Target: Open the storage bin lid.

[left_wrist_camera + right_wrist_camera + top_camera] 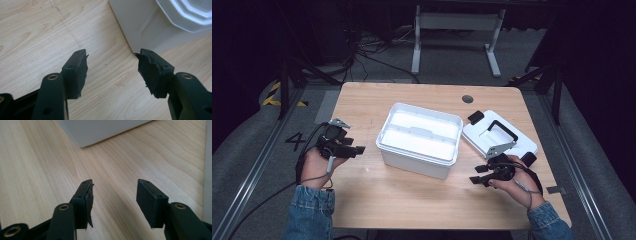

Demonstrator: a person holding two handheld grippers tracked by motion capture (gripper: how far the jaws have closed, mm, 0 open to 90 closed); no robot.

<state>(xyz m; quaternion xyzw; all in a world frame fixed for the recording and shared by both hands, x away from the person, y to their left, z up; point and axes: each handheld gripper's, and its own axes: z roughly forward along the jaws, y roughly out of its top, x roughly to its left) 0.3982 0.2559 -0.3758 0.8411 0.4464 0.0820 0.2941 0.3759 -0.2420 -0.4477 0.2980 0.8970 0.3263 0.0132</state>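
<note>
A white open plastic box (419, 140) sits in the middle of the wooden table (362, 190). Its white lid (497, 137), with a black handle and black clips, lies flat to the box's right. My left gripper (358, 150) rests left of the box, open and empty, its jaws aimed at the box's near corner (140, 30). My right gripper (476, 175) lies in front of the lid, right of the box, also open with nothing between the jaws. In the right gripper view the box's lower wall (100, 131) is ahead above bare wood.
A round cable hole (467, 99) sits at the table's far edge. Behind the table stand a white desk frame (457, 35) and loose cables on the floor. Dark stand legs flank both sides. Bare wood lies in front of the box.
</note>
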